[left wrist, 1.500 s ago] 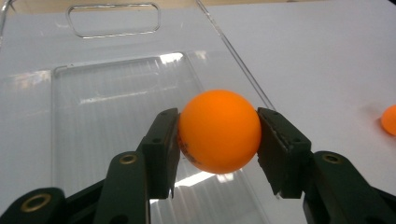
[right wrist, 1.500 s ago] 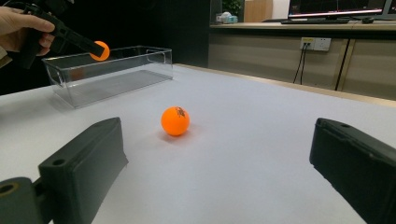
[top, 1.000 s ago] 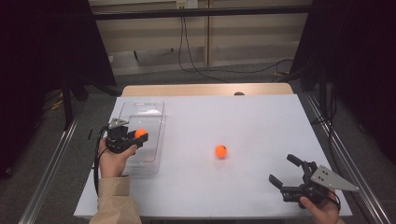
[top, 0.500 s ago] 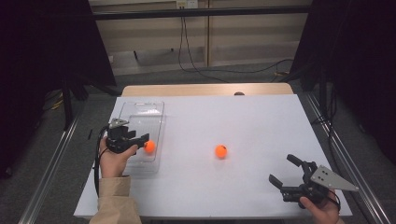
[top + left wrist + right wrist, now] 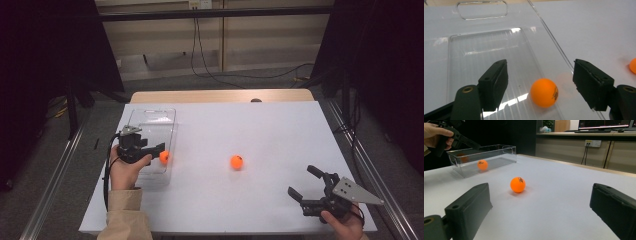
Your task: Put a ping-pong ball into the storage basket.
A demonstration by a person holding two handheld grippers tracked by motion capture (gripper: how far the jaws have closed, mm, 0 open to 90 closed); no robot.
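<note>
Landmark for all positions: the clear plastic box (image 5: 150,131) at the left side of the white table (image 5: 270,125).

Left gripper (image 5: 156,150) – held over the box's near end, pointing toward the box's right wall. Its jaws have just been opening; they now stand apart with nothing pressed between them. In the left gripper view an orange ball (image 5: 544,92) lies on the ribbed floor of the box, between the two black jaws but touching neither pad. In the high view this ball (image 5: 164,157) sits at the near right corner of the box, just off the jaw tips. In the right gripper view the same ball (image 5: 482,165) shows through the clear wall, resting on the box floor.

Second orange ball (image 5: 237,162) – on the bare table, well to the right of the box, outside it. Black print on its upper face in the right gripper view (image 5: 518,184).

Right gripper (image 5: 306,184) – far to the right of the box, near the table's front edge, held in the person's right hand (image 5: 342,223). Jaws wide apart, empty; the second ball lies ahead of them, well apart from both.

Person's left hand (image 5: 126,170) wraps the left gripper's body – tan sleeve (image 5: 125,215) below it.
</note>
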